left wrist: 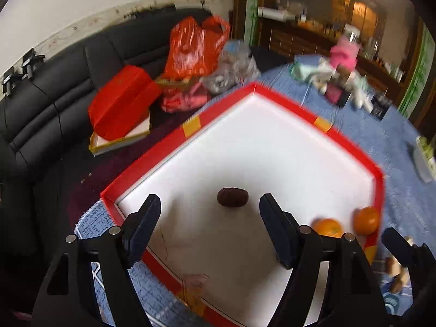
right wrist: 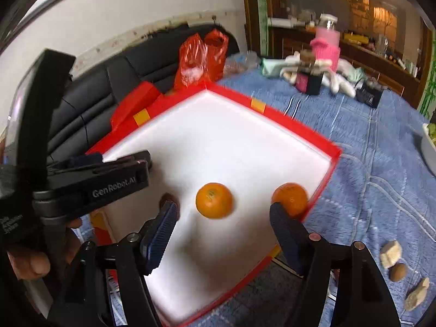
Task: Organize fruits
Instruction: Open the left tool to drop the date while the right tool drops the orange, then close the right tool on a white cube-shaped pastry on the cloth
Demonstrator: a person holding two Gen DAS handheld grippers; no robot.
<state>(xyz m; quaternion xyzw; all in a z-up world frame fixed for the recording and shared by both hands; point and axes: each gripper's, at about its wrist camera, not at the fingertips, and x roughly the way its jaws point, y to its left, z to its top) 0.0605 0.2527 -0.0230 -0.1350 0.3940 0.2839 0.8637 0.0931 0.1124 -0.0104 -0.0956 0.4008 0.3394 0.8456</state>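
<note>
Both your grippers stand wide open with nothing in them: the left gripper (left wrist: 209, 204) frames a dark brown fruit (left wrist: 232, 197) lying loose on the white floor of the red-rimmed tray (right wrist: 297, 125), and the right gripper (right wrist: 222, 212) frames one orange (right wrist: 214, 200), free of both pads. A second orange (right wrist: 290, 197) sits against the tray's right rim, just beside your right finger. Round fruit on that smooth floor can likely roll (the blur on the near orange hints at it), so a careless nudge may send it away. Your two tools are close together; watch they don't knock each other.
</note>
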